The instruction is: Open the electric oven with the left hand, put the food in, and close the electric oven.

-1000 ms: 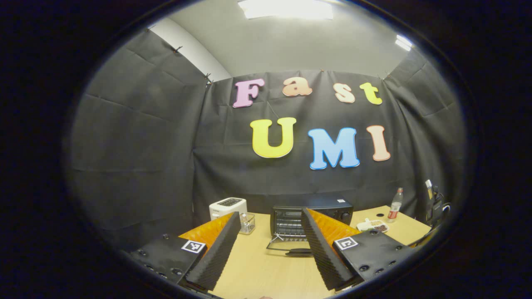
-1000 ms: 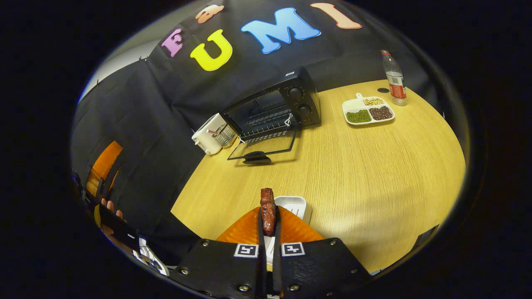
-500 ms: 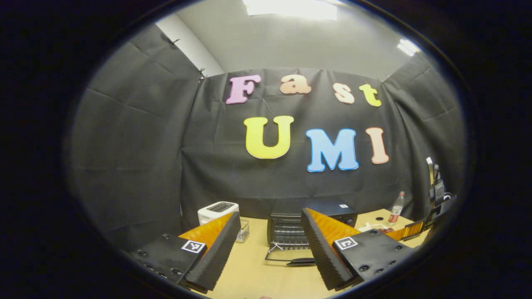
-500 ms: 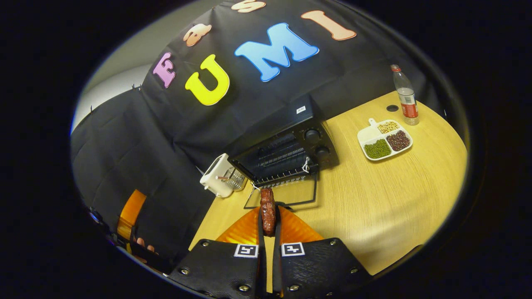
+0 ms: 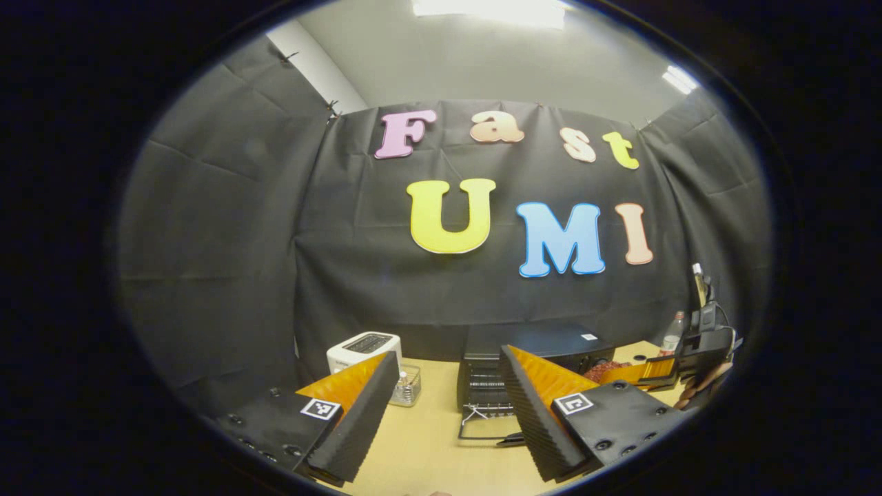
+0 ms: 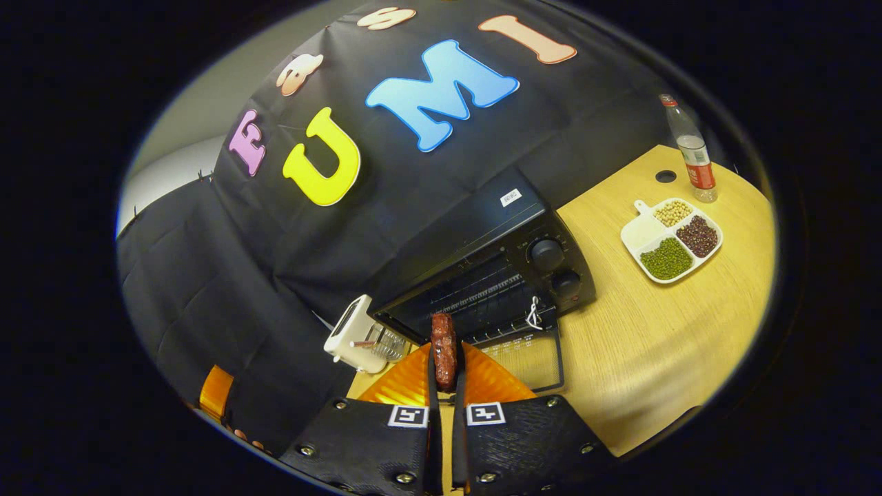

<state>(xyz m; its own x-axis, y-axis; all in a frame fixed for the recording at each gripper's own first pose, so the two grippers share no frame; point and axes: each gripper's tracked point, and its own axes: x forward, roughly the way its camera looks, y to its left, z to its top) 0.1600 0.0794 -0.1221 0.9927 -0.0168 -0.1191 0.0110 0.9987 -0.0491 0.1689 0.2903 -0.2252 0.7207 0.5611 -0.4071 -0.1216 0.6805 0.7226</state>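
R gripper (image 6: 445, 372) clamped on food (image 6: 444, 348) — dark reddish-brown strip, held upright between both fingers, tip just in front of oven (image 6: 482, 275) mouth. Oven door (image 6: 530, 351) dropped flat onto table (image 6: 654, 331), rack visible inside, two knobs on R side of front. White toaster (image 6: 346, 334) just beside oven on its L, small glass jar touching-close between them. Divided tray (image 6: 672, 238) w/ beans well apart to R, bottle (image 6: 691, 148) near it at table edge.

L gripper (image 5: 448, 406) wide apart, nothing between fingers — hanging above table (image 5: 427, 441), well back from oven (image 5: 534, 351). Door (image 5: 486, 427) seen down there too. Toaster (image 5: 363, 348) L of oven. R gripper (image 5: 641, 372) w/ food (image 5: 601, 370) seen at oven's R side.
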